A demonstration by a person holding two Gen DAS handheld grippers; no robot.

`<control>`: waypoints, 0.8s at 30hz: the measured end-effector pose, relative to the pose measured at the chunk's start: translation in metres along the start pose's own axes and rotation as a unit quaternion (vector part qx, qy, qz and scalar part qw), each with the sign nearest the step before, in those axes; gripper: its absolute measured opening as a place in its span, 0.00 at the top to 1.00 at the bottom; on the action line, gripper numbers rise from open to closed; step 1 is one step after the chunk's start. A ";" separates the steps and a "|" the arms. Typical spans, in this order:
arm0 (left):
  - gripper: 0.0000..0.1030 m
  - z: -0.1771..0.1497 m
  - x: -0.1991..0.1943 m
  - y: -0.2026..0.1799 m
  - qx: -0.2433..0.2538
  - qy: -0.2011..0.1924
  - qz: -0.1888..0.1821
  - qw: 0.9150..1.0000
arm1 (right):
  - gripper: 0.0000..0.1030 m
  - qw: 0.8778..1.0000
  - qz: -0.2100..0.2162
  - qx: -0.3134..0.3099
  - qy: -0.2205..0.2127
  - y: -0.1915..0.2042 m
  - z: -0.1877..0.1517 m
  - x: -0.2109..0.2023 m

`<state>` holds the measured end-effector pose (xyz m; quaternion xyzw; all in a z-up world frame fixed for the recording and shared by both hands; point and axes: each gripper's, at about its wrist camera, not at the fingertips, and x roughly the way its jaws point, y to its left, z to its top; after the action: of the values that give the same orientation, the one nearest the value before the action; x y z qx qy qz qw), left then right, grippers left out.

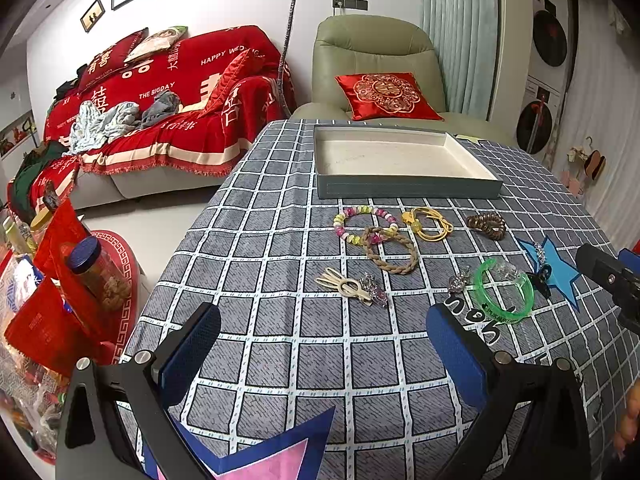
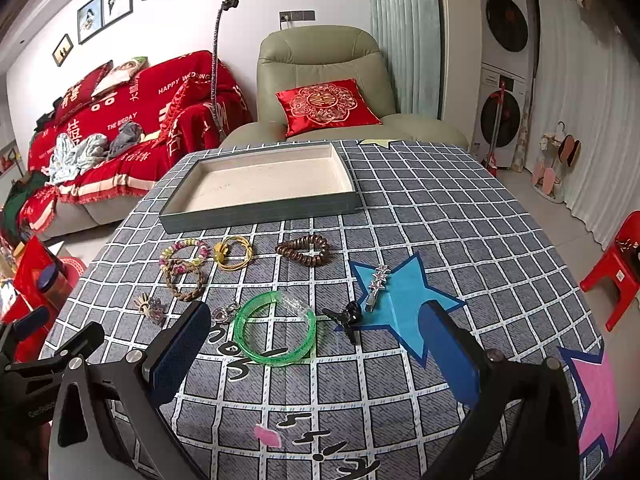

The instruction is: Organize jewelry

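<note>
Left gripper (image 1: 324, 356): blue-padded fingers (image 1: 192, 354) spread wide, nothing between them, over bare grey checked cloth of the bench (image 1: 280, 360). Right gripper (image 2: 314, 354): fingers (image 2: 180, 350) likewise wide apart and unloaded, with the translucent green plastic bangle (image 2: 276, 330) lying between and just ahead of them.

The jewelry lies loose in a band across mid-bench, in front of the shallow grey tray with cream lining (image 2: 260, 210). Pastel beaded bracelet (image 1: 362, 222) overlaps the braided tan cord loop (image 1: 390, 250); yellow cord loops (image 1: 428, 222) and brown spiral hair tie (image 1: 486, 226) sit apart to their right. The silver star clip (image 2: 378, 286) rests on a blue paper star (image 2: 404, 304); the black claw clip (image 2: 346, 318) is just beside it.

Open cloth remains right of the tray. The bench's left edge drops to the floor.

The small crystal pieces near the bangle are too fine to identify.
</note>
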<state>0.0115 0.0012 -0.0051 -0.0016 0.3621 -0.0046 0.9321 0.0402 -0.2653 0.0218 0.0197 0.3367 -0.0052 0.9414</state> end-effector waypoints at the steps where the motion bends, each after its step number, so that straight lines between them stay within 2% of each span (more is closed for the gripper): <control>1: 0.00 -0.001 0.000 0.000 0.000 0.000 0.000 1.000 | 0.00 1.000 0.000 0.000 0.000 0.001 0.000 0.000; 16: 0.00 -0.004 0.006 0.003 0.000 0.011 -0.006 1.000 | 0.00 1.000 -0.001 0.006 0.007 -0.004 -0.002 0.003; 24: 0.00 0.008 0.025 0.020 -0.017 0.043 -0.010 0.999 | 0.00 0.999 -0.014 0.034 0.027 -0.029 -0.002 0.011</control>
<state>0.0356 0.0207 -0.0165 -0.0205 0.4017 -0.0084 0.9155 0.0467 -0.2942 0.0129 0.0468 0.3616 -0.0295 0.9307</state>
